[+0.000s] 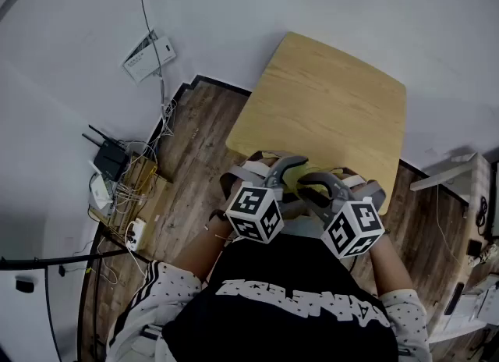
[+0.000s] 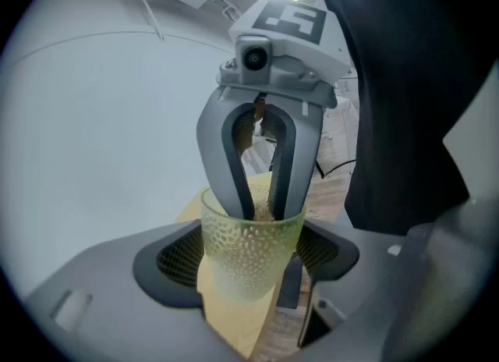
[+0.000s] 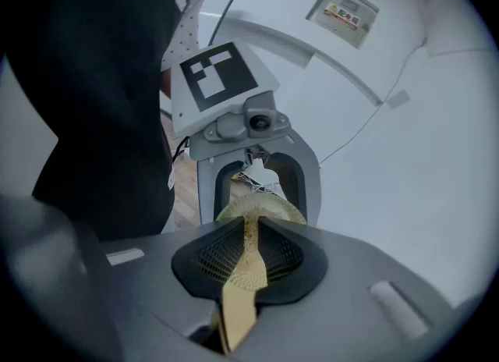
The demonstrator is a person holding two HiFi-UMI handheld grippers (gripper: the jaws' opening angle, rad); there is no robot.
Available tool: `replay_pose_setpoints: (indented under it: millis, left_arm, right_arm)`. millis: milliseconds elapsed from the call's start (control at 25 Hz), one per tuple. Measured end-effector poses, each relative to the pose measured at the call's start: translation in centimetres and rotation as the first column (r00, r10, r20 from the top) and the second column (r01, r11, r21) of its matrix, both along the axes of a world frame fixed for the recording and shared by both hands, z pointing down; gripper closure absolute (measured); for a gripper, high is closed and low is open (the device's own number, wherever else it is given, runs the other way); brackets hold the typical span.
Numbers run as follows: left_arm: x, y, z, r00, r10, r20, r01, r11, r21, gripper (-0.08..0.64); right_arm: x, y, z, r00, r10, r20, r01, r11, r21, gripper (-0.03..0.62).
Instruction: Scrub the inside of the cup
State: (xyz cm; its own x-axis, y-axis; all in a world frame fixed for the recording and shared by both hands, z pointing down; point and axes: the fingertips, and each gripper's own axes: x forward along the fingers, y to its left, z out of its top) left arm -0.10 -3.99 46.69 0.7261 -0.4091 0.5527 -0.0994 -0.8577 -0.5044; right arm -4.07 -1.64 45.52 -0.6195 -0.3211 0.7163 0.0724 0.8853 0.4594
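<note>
Far left, on the floor: a black router (image 1: 111, 155) with a tangle of cables (image 1: 129, 196) just beside it. In the middle is a light wooden table (image 1: 327, 111). Both my grippers are over its near edge, close to my chest, left beside right.

My left gripper (image 2: 248, 268) is spread wide and clamped on the cup (image 2: 249, 247), with one dark pad on each side of its wall. The cup is translucent yellow-green with a dimpled wall. Its mouth faces away from this gripper, toward the other one. From the head view only a sliver of the cup shows between the two grippers.

In the cup are the two grey fingers (image 2: 234, 173) of my right gripper (image 2: 262, 209), reaching in past the rim. A yellow scrub pad (image 2: 263, 213) sits between their tips, low inside. I can't tell whether it touches the wall or the bottom.

In the right gripper view, my right jaws are pressed together, pinching the pad. It is thin, mesh-textured and edge-on between them. The cup rim is just beyond, with the left gripper's fingers on either side of it.
</note>
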Motion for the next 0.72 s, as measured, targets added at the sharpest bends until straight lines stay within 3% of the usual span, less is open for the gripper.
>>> replay_pose_setpoints:
  millis: [160,320,520,720]
  left_arm:
    - [0.2,0.2,0.1,1.000,0.014,-0.005,-0.014,1.000,-0.022,0.192]
    - [0.1,0.5,0.2,1.000,0.029,-0.010,-0.029,0.998,-0.052,0.192]
    - [0.0,0.9,0.8,0.999,0.052,-0.013,-0.053,0.994,-0.095,0.192]
    - [-0.1,1.2,1.0,0.998,0.056,-0.012,-0.057,0.992,-0.116,0.192]
  right_arm:
    - [0.3,0.3,0.3,0.986,-0.112,-0.120,0.121,0.990,0.072,0.526]
    - [0.3,0.9,0.6,0.937,-0.235,-0.259,0.276,0.951,0.138,0.526]
    - [1.0,2.2,1.5,0.791,-0.408,-0.457,0.532,0.827,0.183,0.526]
    - [1.0,2.0,1.4,0.702,-0.464,-0.541,0.653,0.722,0.228,0.528]
